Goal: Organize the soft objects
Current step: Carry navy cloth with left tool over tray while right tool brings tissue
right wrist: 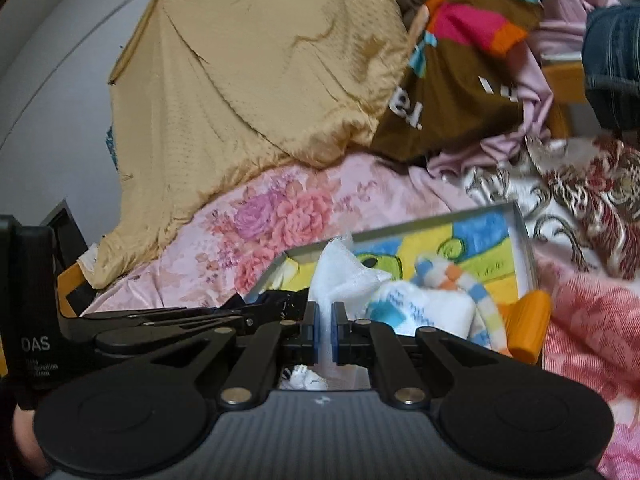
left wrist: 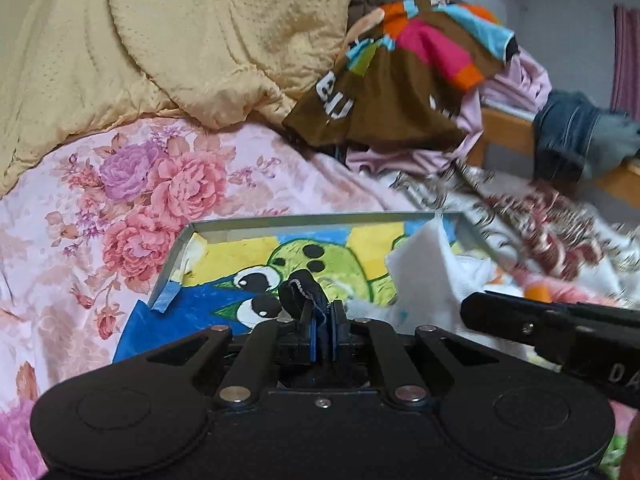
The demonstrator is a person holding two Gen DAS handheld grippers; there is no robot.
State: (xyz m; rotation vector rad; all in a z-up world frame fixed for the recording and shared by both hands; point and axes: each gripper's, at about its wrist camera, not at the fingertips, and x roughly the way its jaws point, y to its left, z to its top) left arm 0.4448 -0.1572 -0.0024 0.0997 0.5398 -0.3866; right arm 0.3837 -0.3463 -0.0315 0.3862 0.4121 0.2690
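A shallow grey-rimmed box (left wrist: 320, 219) lies on the bed, lined with a cartoon frog cloth (left wrist: 320, 264). My left gripper (left wrist: 322, 316) hangs over its near side, shut on a small black fabric piece (left wrist: 301, 290) that sticks up from the blue pads. My right gripper (right wrist: 325, 328) is shut on a white cloth (right wrist: 340, 276) that stands up over the box (right wrist: 400, 232). Inside the box lie a white sock with blue marks (right wrist: 416, 312), a striped sock (right wrist: 452, 276) and an orange roll (right wrist: 528, 324). The white cloth (left wrist: 420, 264) also shows in the left wrist view.
A tan quilt (left wrist: 180, 40) is heaped at the back on a pink floral sheet (left wrist: 160, 184). A brown multicoloured garment (left wrist: 400, 80), lilac clothes (left wrist: 516, 80) and jeans (left wrist: 568, 140) on a wooden rail lie behind the box. A maroon patterned cloth (right wrist: 580, 192) lies to the right.
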